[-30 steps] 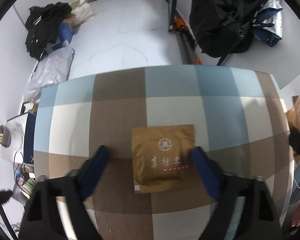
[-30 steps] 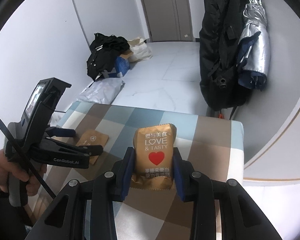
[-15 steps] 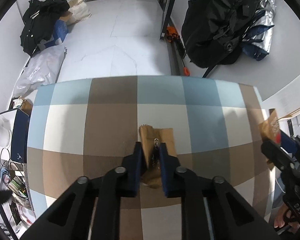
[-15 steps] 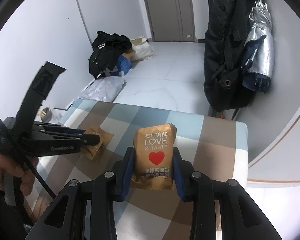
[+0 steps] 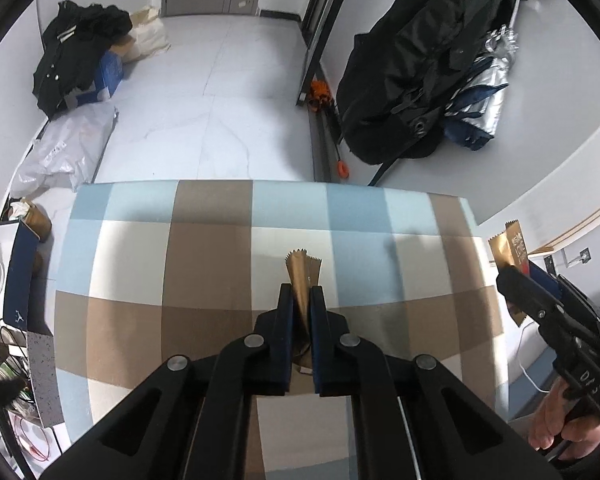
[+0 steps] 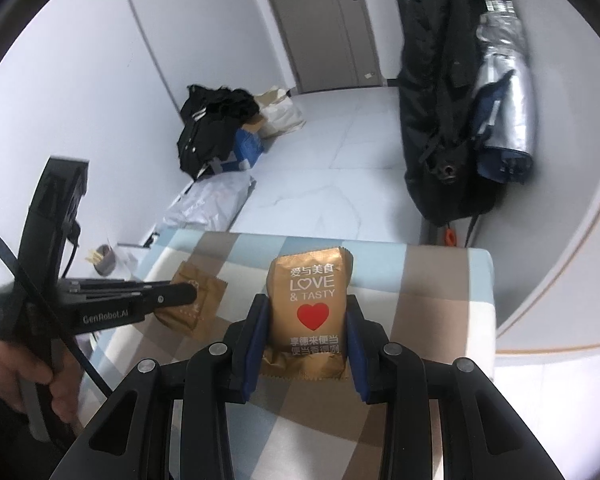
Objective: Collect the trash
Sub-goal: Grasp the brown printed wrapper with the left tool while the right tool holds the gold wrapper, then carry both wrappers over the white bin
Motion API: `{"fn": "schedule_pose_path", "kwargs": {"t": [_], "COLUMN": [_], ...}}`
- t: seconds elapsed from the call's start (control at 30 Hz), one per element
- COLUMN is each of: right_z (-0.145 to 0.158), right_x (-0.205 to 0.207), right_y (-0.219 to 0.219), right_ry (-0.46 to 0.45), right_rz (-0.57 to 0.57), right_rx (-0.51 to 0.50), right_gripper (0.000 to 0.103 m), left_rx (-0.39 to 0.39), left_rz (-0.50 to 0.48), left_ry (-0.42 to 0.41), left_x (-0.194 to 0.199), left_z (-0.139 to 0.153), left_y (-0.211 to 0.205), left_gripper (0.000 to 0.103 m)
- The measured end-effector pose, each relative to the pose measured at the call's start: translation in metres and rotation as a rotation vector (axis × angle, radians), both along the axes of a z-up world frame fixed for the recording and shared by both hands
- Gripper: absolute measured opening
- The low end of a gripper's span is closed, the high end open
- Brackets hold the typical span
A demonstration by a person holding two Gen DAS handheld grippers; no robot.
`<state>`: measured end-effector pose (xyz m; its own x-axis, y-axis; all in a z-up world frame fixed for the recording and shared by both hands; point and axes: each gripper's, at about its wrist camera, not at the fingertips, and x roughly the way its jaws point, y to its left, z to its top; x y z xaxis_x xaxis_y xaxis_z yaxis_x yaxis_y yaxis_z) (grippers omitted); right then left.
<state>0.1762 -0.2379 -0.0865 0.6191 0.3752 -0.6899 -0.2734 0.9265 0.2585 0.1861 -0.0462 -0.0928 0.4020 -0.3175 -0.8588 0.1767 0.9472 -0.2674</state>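
Left gripper (image 5: 301,300) clamps one flat gold packet (image 5: 303,270); right gripper (image 6: 307,320) clamps one gold snack pouch (image 6: 310,300): two wrappers.

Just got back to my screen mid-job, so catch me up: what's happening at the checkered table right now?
A person is collecting snack wrappers with a handheld tool in each hand. The left tool is shut on a flat gold wrapper, pinched edge-on above the checkered tablecloth. The right tool grips a gold packet printed "LOVE & TASTY" with a red heart, held upright over the table. No other wrapper shows on the cloth, and no bin is in view.
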Motion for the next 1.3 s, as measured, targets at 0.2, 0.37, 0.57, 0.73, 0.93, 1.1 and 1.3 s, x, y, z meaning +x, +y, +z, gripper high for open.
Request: {"fn": "schedule_pose_path", "kwargs": {"t": [0.2,0.37,0.57,0.73,0.93,1.1,1.3], "right_z": [0.029,0.073,0.129,0.165,0.174,0.156,0.114], "right_x": [-0.027,-0.066,-0.124,-0.168,-0.220,-0.249,-0.266], "right_y": [-0.016,-0.038,-0.067,-0.103,-0.151,-0.197,-0.257], "right_ry": [-0.052,-0.126,-0.215,-0.280,-0.329,-0.302,-0.215], "right_rz": [-0.059,-0.106,-0.142,-0.218,-0.333,-0.447,-0.584], "right_rx": [0.003,0.044,0.050,0.068,0.028,0.005,0.021], "right_gripper": [0.035,0.035,0.035,0.035,0.035,0.035,0.035], "left_rx": [-0.036,-0.066,-0.122,-0.153,-0.165,-0.176,-0.160], "left_rz": [-0.012,-0.025,-0.069,-0.146,-0.248,-0.330,-0.435], "left_ry": [-0.081,-0.166,-0.221,-0.273,-0.301,-0.285,-0.209], "left_x": [-0.026,-0.051,-0.081,-0.103,-0.124,-0.132,-0.137], "left_z": [0.033,0.070,0.101,0.125,0.134,0.125,0.097], "left_y": [-0.002,-0.011,-0.032,-0.062,-0.106,-0.149,-0.207], "left_gripper": [0.003,0.003,0.003,0.003,0.003,0.003,0.003]}}
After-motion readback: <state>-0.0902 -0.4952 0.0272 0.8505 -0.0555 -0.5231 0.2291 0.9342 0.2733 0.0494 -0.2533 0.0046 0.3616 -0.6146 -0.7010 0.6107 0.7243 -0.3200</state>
